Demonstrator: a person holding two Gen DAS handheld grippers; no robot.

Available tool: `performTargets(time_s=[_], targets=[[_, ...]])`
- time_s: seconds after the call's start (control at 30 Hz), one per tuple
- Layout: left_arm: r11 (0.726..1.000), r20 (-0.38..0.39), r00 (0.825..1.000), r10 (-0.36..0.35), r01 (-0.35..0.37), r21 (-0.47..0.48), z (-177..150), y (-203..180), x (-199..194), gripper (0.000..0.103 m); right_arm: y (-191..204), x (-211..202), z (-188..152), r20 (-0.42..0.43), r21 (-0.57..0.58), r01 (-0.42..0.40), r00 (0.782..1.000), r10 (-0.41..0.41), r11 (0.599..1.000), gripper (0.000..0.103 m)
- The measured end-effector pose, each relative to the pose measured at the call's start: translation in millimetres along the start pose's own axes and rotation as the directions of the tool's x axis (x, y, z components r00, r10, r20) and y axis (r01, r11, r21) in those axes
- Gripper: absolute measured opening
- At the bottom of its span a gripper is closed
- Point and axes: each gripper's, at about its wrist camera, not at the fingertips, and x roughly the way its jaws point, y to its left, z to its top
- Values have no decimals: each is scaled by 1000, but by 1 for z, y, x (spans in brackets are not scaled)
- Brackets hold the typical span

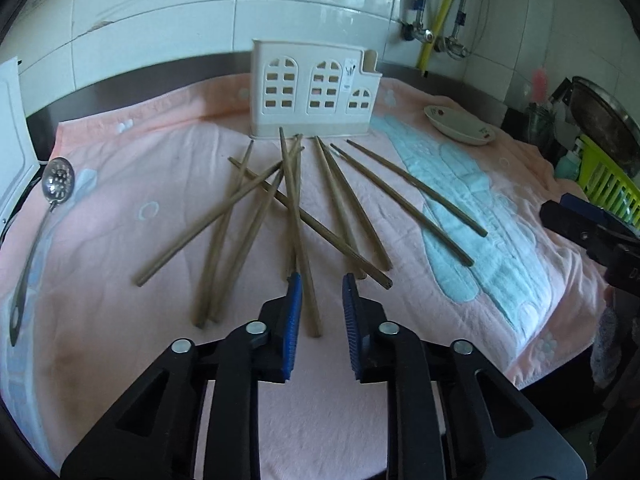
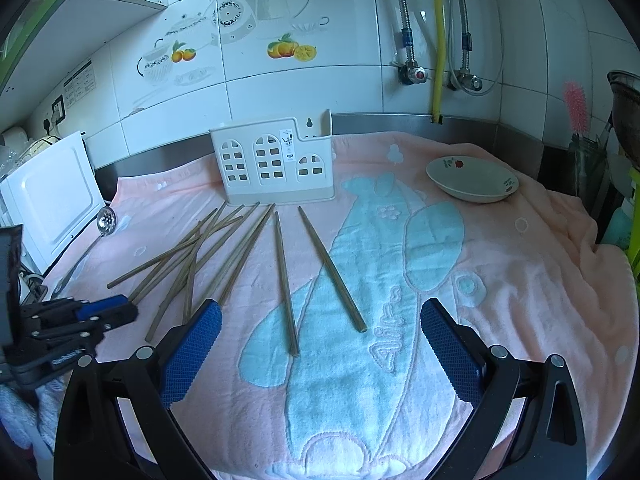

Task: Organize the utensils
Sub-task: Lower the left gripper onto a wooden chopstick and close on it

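Note:
Several brown wooden chopsticks (image 1: 296, 216) lie scattered on a pink towel (image 1: 160, 184) in front of a white house-shaped utensil holder (image 1: 312, 88), which stands upright at the back. My left gripper (image 1: 321, 280) is open and empty, hovering over the near ends of the middle chopsticks. A slotted metal spoon (image 1: 56, 182) lies at the far left. In the right wrist view, my right gripper (image 2: 320, 312) is wide open and empty, just short of two separate chopsticks (image 2: 332, 268). The holder (image 2: 276, 160) and the spoon (image 2: 106, 220) show there too.
A white dish (image 2: 472, 180) sits on the towel at the back right. A white appliance (image 2: 52, 196) stands at the left edge. A green basket (image 1: 608, 188) and jars stand at the right. The tiled wall with pipes is behind.

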Motion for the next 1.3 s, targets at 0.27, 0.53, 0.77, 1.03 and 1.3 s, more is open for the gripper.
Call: performTargets(time_s=[0.27, 0.53, 0.77, 1.03, 1.3], targets=[[1000, -39, 999, 25, -25, -6, 3, 0, 21, 16, -5, 6, -1, -6, 17, -5, 1000, 5, 1000, 96], [999, -60, 998, 31, -32, -17, 4, 3, 33, 10, -9, 15, -3, -22, 26, -12, 1000, 12, 1000, 96], [999, -71, 996, 48, -49, -16, 4, 5, 41, 10, -11, 20, -3, -32, 33, -11, 999, 12, 999, 96], [996, -70, 993, 91, -91, 6, 2, -2, 45, 9, -10, 24, -5, -41, 35, -9, 999, 11, 999, 96], [996, -40, 995, 87, -87, 3, 7, 3, 32, 6, -13, 32, -7, -52, 31, -12, 999, 14, 999, 96]])
